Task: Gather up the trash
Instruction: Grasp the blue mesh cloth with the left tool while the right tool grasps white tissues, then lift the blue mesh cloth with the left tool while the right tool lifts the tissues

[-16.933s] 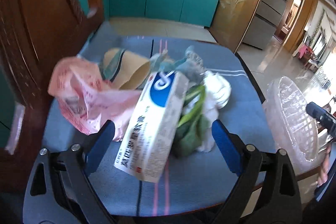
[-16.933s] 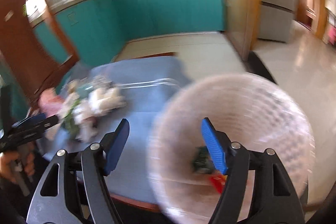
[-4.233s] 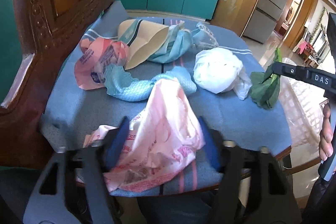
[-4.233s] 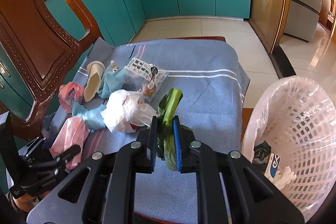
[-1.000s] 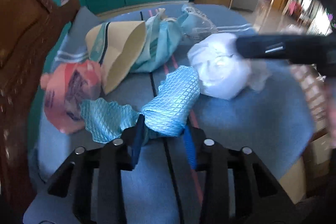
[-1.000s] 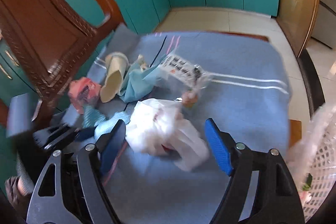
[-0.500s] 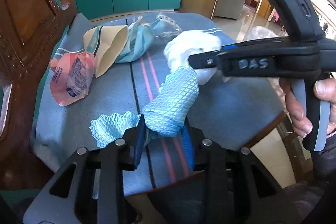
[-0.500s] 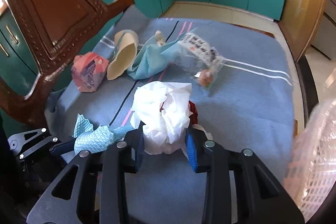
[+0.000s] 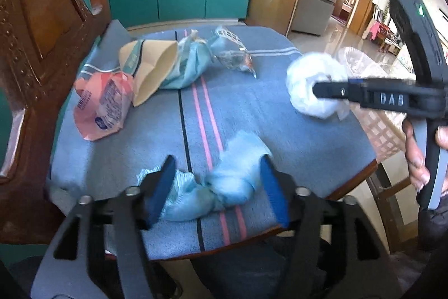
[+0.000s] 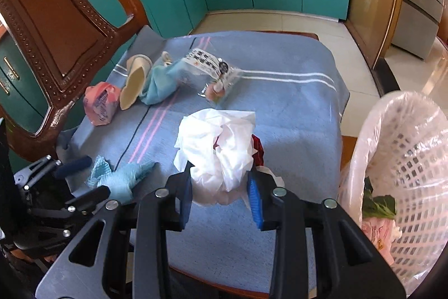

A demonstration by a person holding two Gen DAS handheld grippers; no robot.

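- My left gripper (image 9: 215, 188) jaws are opening around the blue cloth (image 9: 224, 189) at the table's near edge.
- My right gripper (image 10: 221, 196) clenches the white bag (image 10: 218, 147).
- Only the right wrist view shows inside the basket (image 10: 403, 159): greens (image 10: 378, 205), pink wrapper (image 10: 375, 231).

On the desk (image 10: 294, 108), at its near edge, a cloth (image 9: 224, 187) lies between the opening left tongs (image 9: 217, 188). The right tongs (image 10: 224, 194) clamp a bag (image 10: 221, 150) nearer the basket (image 10: 406, 159), which stands off the desk's right edge. At far left lie a packet (image 9: 102, 105), a cup (image 9: 151, 66), a rag (image 9: 190, 66) and a wrapper (image 9: 232, 52), left to right.
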